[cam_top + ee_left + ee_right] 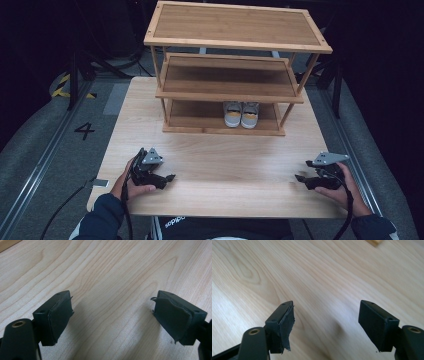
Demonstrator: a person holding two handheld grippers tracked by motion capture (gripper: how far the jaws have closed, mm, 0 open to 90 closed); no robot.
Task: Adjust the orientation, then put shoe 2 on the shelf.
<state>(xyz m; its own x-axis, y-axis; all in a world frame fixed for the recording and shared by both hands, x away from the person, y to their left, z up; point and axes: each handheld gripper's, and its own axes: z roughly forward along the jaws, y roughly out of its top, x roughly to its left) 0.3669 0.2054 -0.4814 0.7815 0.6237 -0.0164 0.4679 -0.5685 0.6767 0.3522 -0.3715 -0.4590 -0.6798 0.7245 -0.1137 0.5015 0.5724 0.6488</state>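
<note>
Both grippers rest low at the table's (210, 150) near edge, our left gripper (167, 178) and right gripper (302, 177) each spread wide and empty. We judge the work finished or not yet begun: the pair of shoes (241, 114), grey with what looks like yellow trim, sits on the rack's (225, 131) bottom shelf, untouched.

L gripper (112, 315) fingers (58, 315) wide apart, low over bare table (105, 270).
</note>
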